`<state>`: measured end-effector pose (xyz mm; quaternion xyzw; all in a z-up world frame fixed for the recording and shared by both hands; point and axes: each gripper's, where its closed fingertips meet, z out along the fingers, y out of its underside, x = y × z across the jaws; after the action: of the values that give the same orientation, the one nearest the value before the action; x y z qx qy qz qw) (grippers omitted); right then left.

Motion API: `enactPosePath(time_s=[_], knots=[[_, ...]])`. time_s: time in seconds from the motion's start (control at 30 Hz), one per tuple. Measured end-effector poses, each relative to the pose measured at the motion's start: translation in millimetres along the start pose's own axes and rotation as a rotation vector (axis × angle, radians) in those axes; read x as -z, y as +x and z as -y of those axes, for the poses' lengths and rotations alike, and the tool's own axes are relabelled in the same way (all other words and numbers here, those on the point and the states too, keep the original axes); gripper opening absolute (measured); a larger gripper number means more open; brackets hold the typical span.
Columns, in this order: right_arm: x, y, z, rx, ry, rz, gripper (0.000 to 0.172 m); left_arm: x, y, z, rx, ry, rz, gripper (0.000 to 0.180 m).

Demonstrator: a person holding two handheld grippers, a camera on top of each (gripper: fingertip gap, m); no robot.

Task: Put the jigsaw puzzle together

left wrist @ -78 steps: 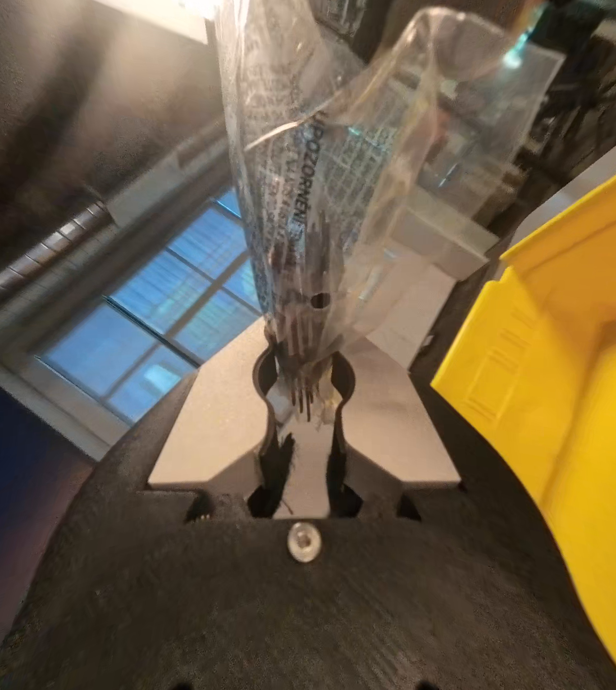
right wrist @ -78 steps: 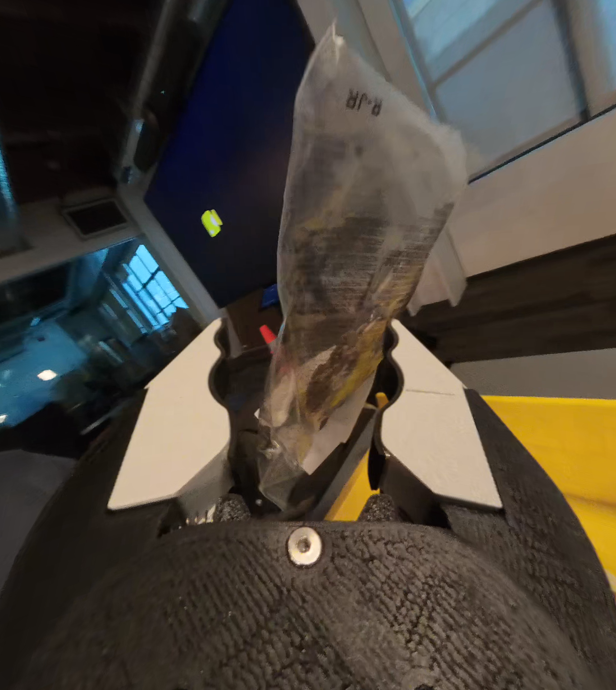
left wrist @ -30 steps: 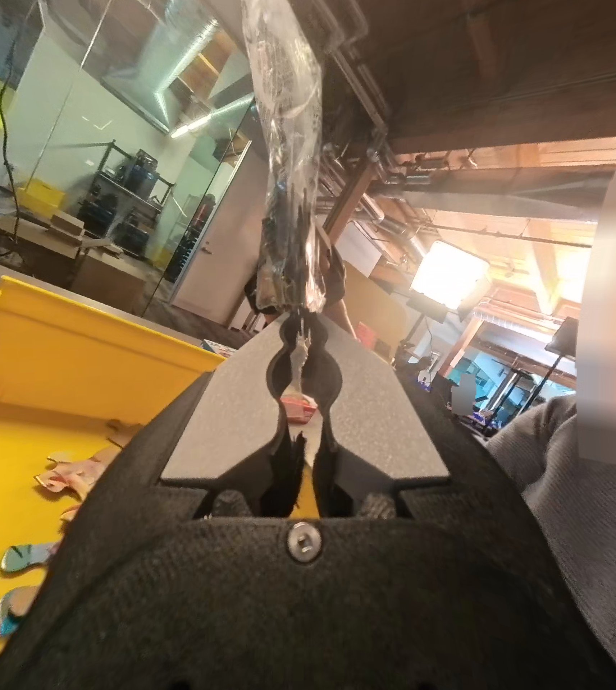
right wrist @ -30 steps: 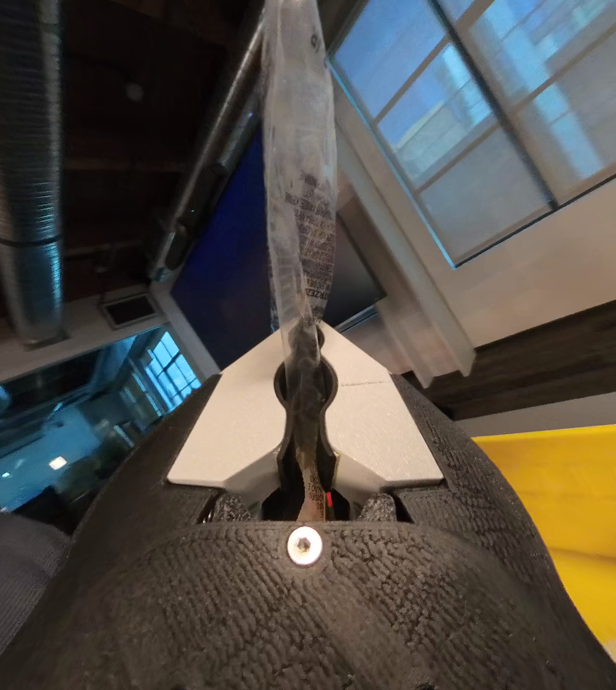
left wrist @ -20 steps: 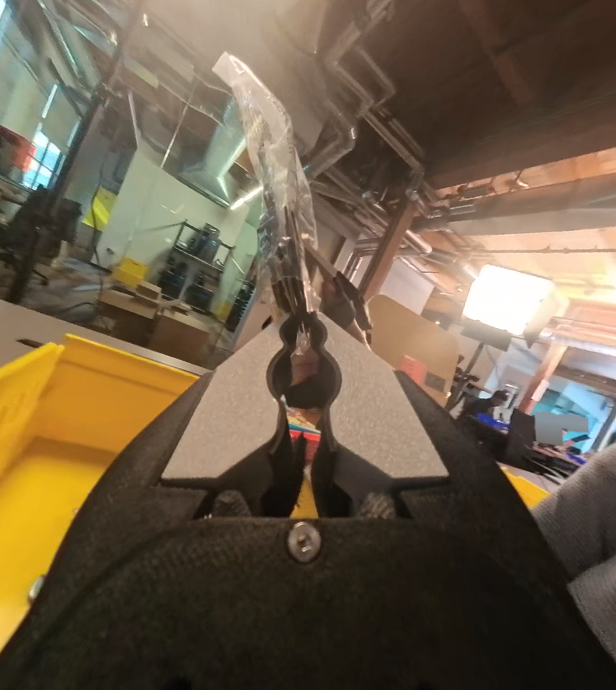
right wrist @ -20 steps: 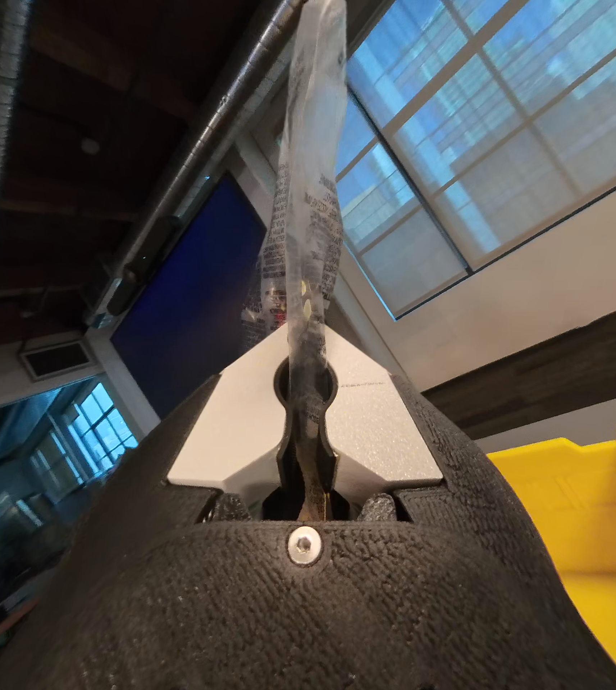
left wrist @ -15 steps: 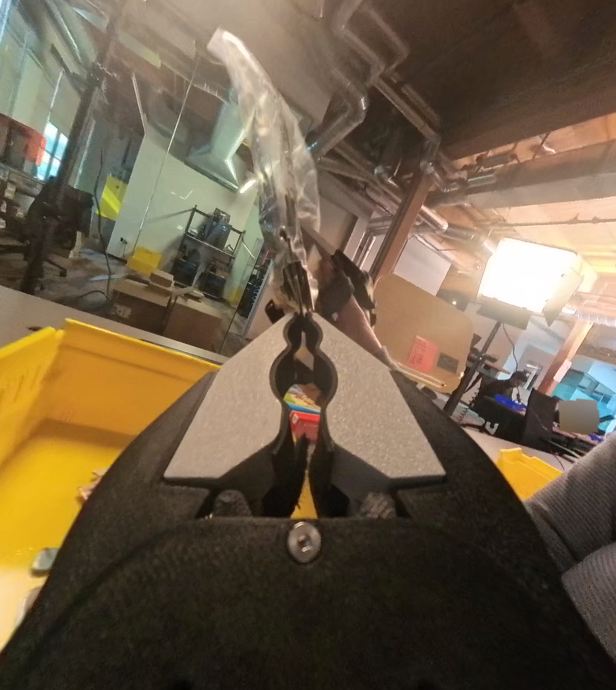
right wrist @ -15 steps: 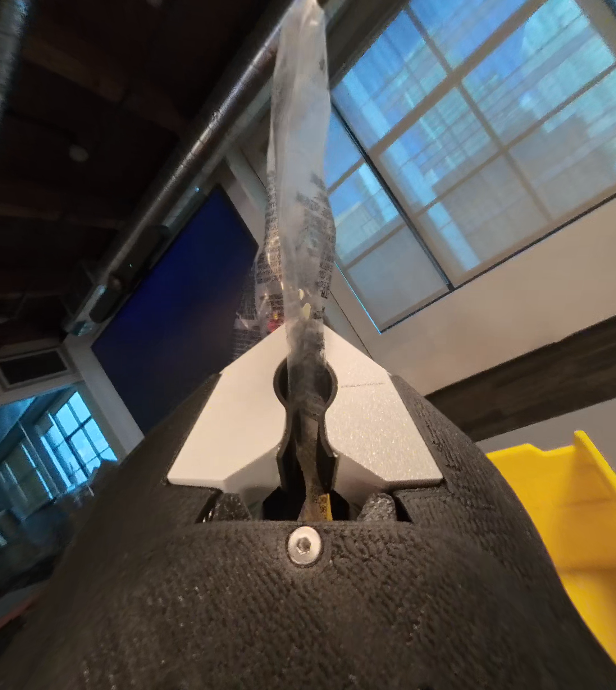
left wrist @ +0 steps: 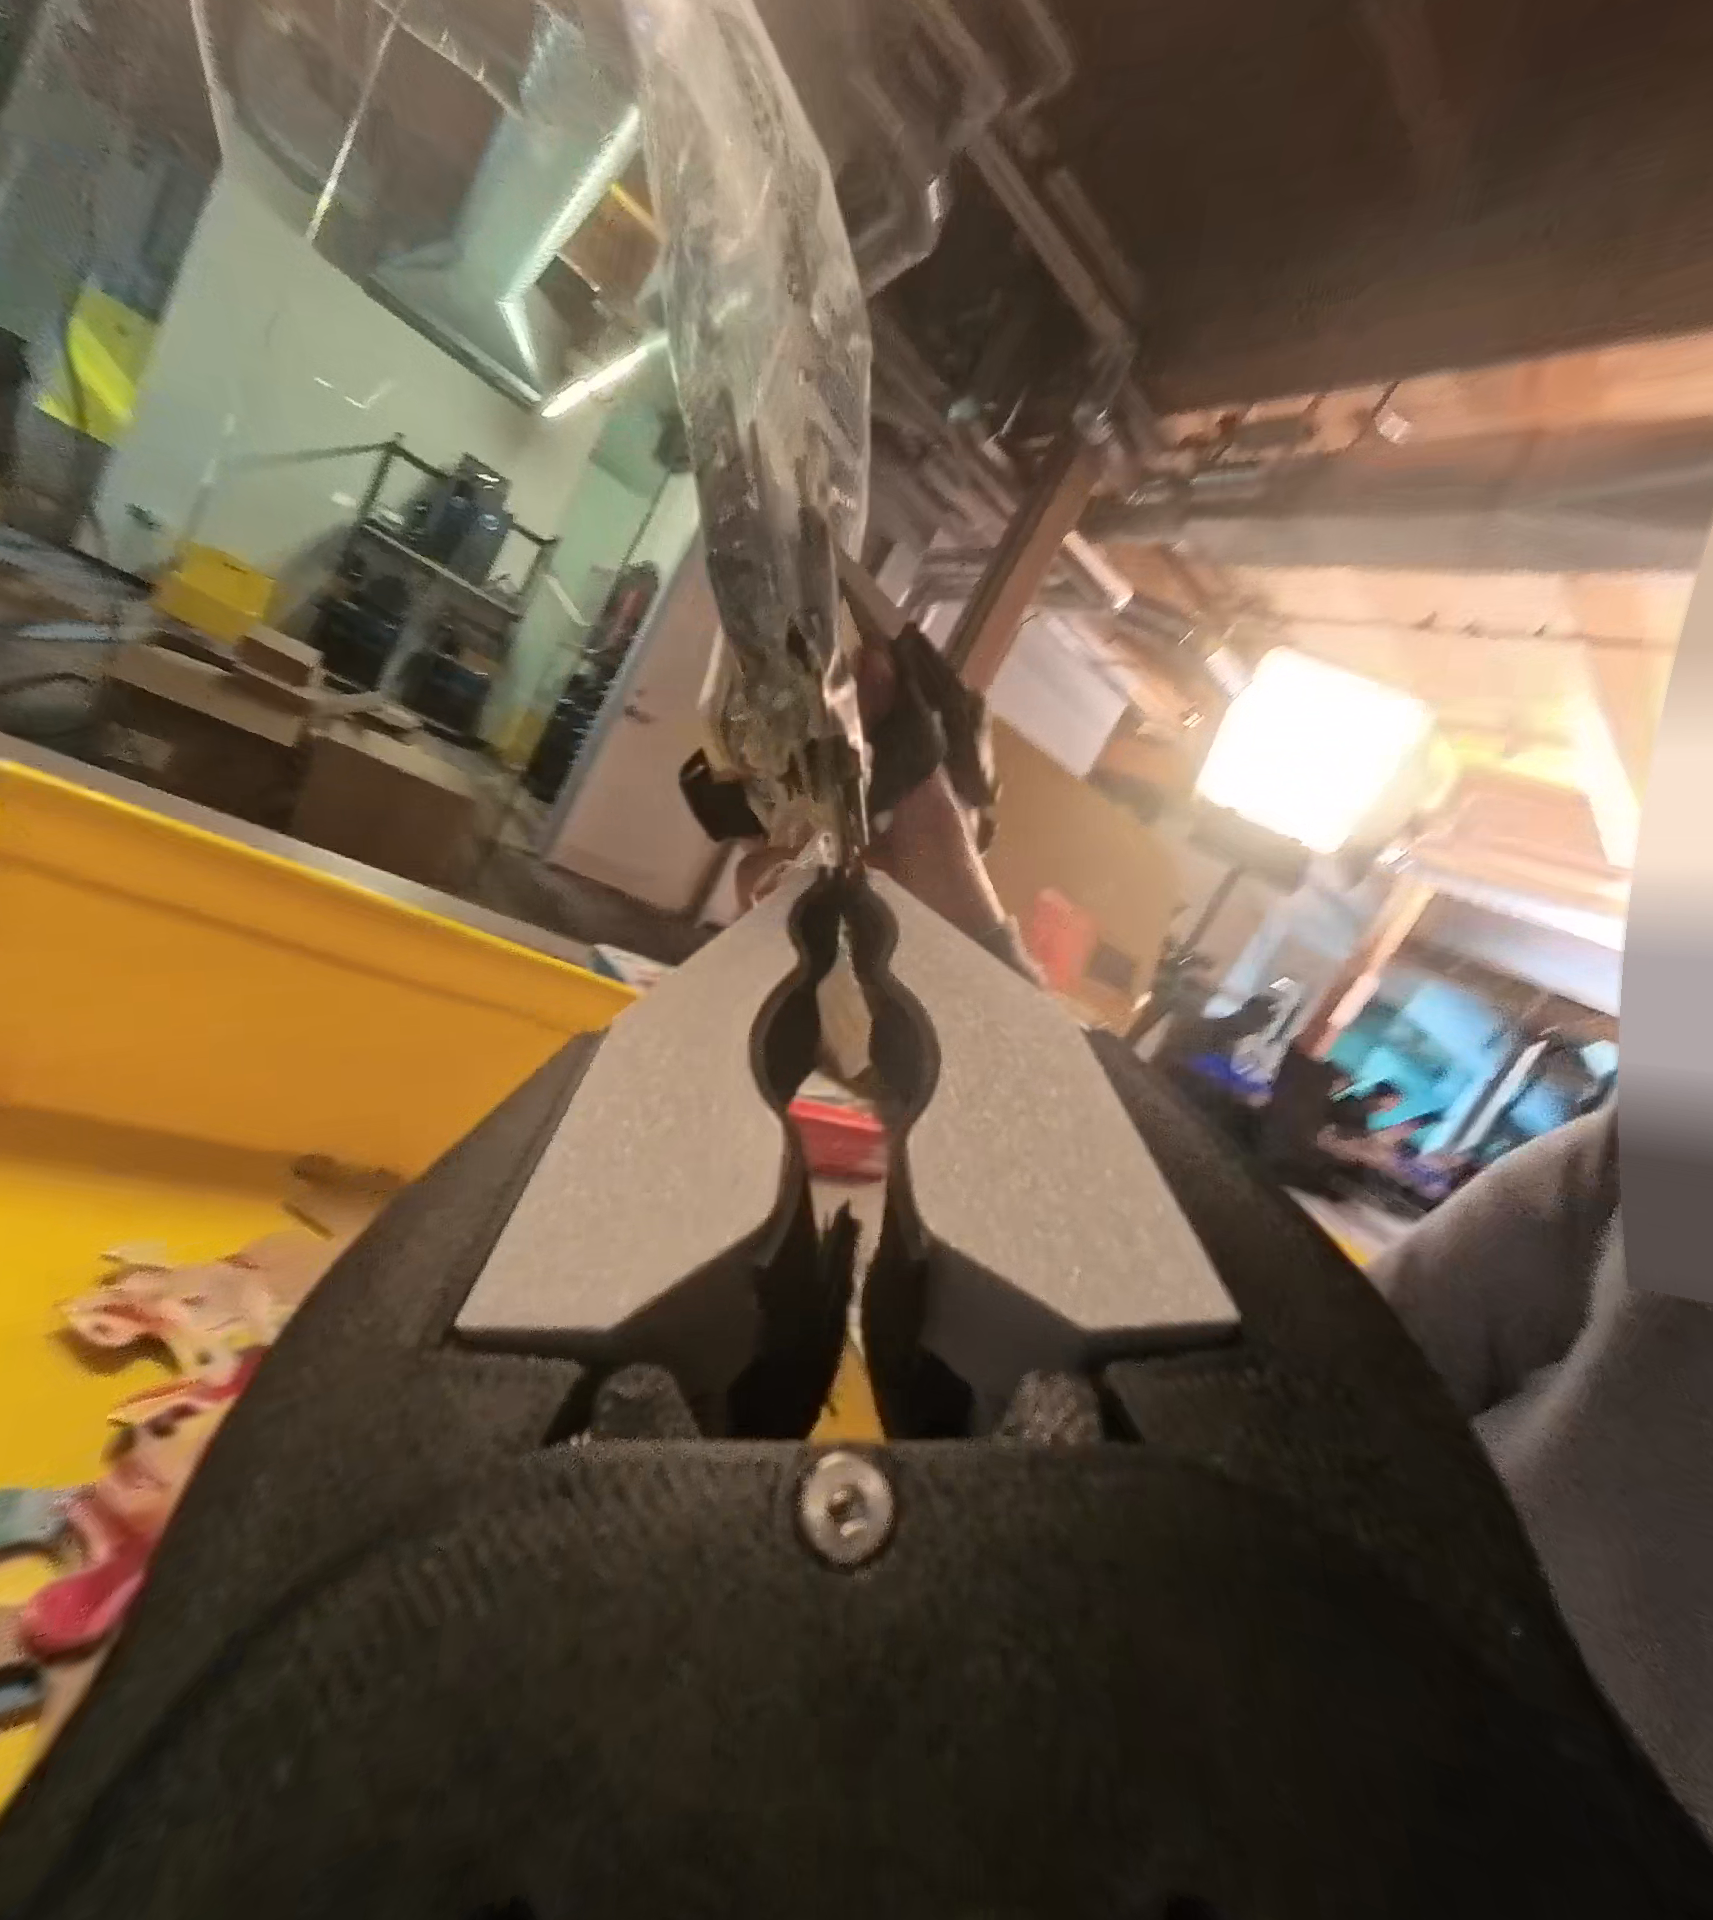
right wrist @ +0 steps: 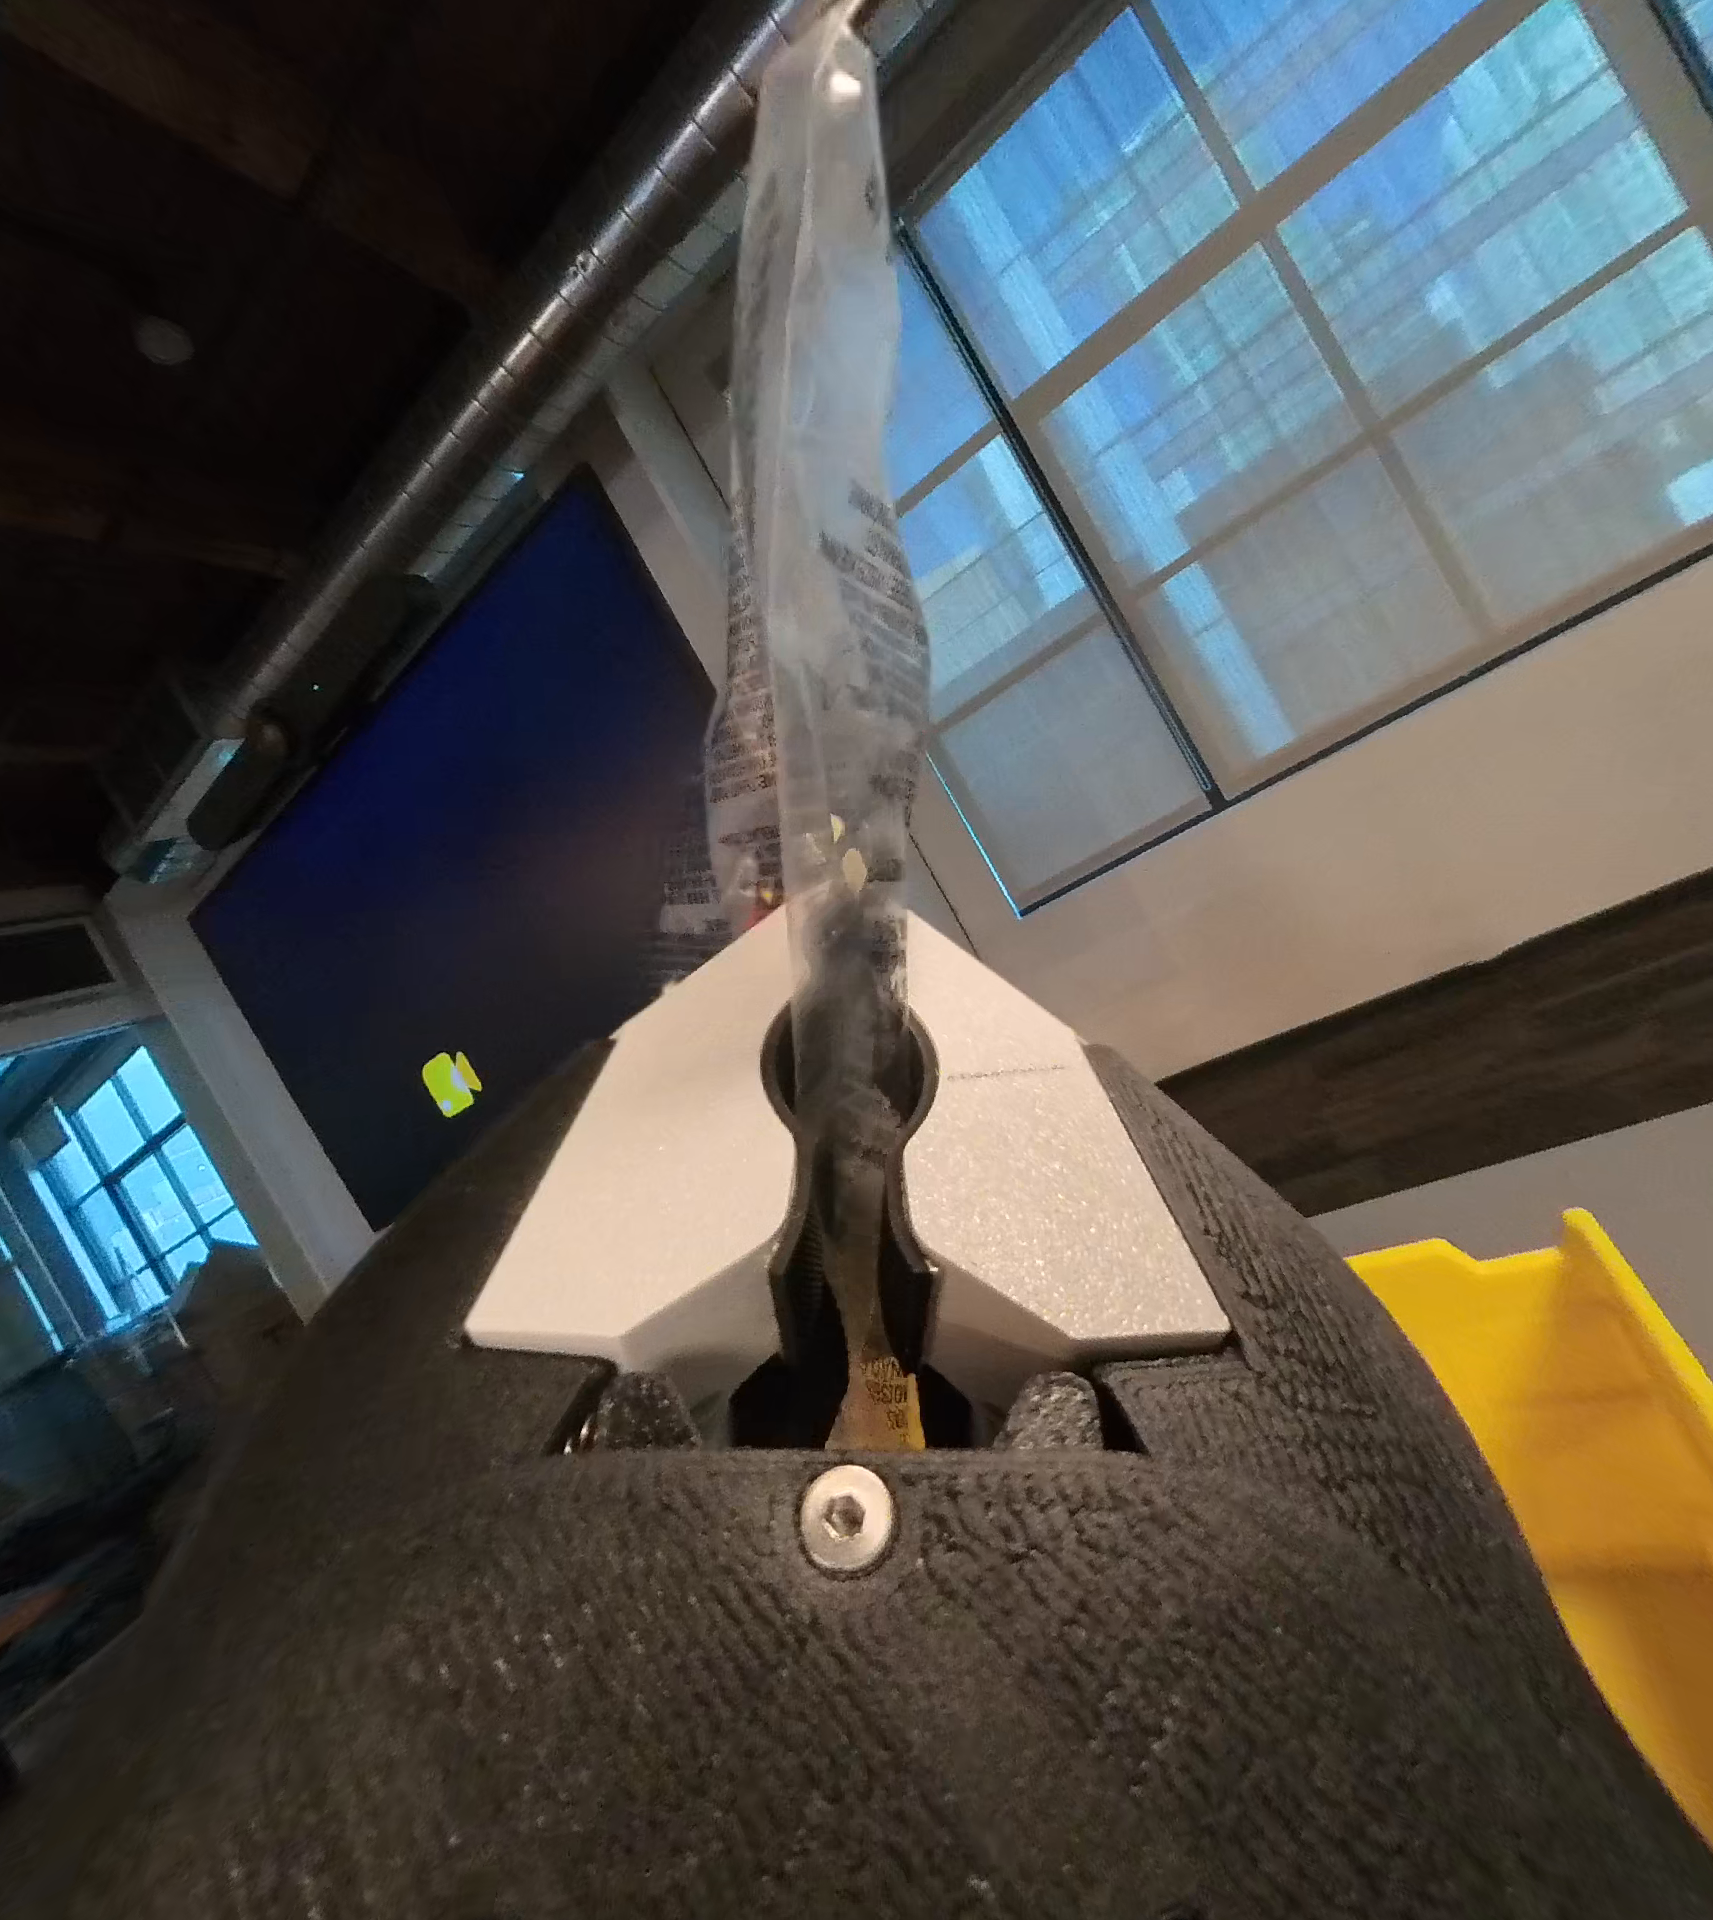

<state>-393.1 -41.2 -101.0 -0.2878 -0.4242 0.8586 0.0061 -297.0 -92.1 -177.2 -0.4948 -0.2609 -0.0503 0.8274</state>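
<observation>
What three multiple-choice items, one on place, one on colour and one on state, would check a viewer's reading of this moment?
1. Where do the puzzle-like cardboard pieces lie?
A. in the bin
B. on a shelf
C. inside the clear bag

2. What colour is the bin?
A. blue
B. yellow
C. red

3. How do the right gripper's fingers stand?
A. wide open, nothing between them
B. shut on a clear plastic bag
C. shut on a cardboard piece

Key:
1 A, they lie on the bin's floor in the left wrist view.
2 B, its walls are yellow in both views.
3 B, the printed bag rises from between the closed fingers.
</observation>
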Motion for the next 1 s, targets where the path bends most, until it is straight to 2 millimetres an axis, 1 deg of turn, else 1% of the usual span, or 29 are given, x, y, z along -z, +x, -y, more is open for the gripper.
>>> enactPosePath(time_s=[0.07,0.1,0.23,0.47,0.53,0.6,0.63,0.67,0.73,0.77,0.83,0.87,0.93,1.0], knots=[[-1,1,-2,-0.008,0.003,-0.004,0.0,3,-5,1,0.085,0.037,-0.011,0.0],[-1,3,-3,-0.008,0.005,-0.011,0.0,3,-7,0,0.097,0.043,0.0,0.0],[-2,2,-3,0.006,0.026,-0.019,0.0,1,-4,-7,0.03,0.027,0.054,0.0],[0,-2,3,0.034,0.074,-0.028,0.0,0,1,-12,-0.096,-0.001,0.101,0.0],[-2,-2,0,0.01,0.049,-0.004,0.0,2,-2,-10,-0.114,-0.008,0.119,0.0],[-5,0,-6,-0.089,-0.04,0.07,0.0,7,-9,-1,-0.157,-0.008,0.171,0.0],[-3,3,-9,-0.139,-0.078,0.094,0.0,11,-14,4,-0.191,-0.011,0.208,0.0],[0,10,-10,-0.154,-0.101,0.086,0.005,15,-17,11,-0.228,-0.013,0.241,0.0],[6,22,-6,-0.092,-0.109,0.024,0.033,22,-25,27,-0.329,-0.028,0.33,0.0],[8,24,-3,-0.04,-0.118,0.002,0.04,26,-29,36,-0.393,-0.045,0.379,0.0],[8,20,-10,0.043,-0.186,0.001,0.044,29,-29,51,-0.479,-0.061,0.414,0.0],[7,18,-16,0.069,-0.226,0.008,0.05,27,-28,56,-0.5,-0.081,0.402,0.0],[2,13,-22,0.116,-0.247,0.033,0.067,22,-27,61,-0.544,-0.145,0.381,0.0],[-2,7,-21,0.158,-0.217,0.052,0.091,19,-29,60,-0.586,-0.244,0.367,0.0]])
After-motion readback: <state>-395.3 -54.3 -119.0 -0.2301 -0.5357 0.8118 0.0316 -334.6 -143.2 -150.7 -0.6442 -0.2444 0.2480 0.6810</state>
